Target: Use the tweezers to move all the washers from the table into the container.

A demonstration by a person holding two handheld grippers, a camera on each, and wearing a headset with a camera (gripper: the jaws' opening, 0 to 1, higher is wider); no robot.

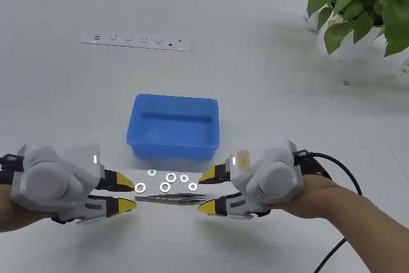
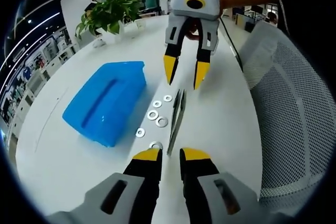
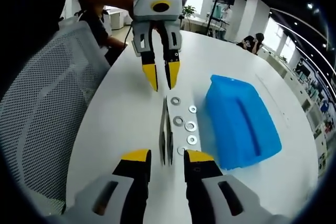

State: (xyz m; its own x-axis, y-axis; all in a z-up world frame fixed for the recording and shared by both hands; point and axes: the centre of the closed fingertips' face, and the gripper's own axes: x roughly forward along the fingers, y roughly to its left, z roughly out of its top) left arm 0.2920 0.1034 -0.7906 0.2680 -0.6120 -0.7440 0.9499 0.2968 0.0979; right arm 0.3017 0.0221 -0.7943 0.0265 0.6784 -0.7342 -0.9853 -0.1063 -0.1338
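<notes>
- The tweezers (image 1: 169,199) lie in front of the blue container (image 1: 174,126), long axis parallel to its near wall, split ends toward the right gripper (image 1: 206,191).
- 6 washers (image 1: 167,181) sit between the tweezers and the container.
- The left gripper (image 1: 128,192) and right gripper flank the tweezers, claws apart, empty.
- The gripper views add a mesh chair (image 3: 42,87) off the table (image 1: 255,94) edge.

No text, brand or number can be read — markings on the power strip (image 1: 136,40) are too small.

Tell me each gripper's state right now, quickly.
Left gripper: open, holding nothing.
Right gripper: open, holding nothing; the tweezers lie on the table.
</notes>
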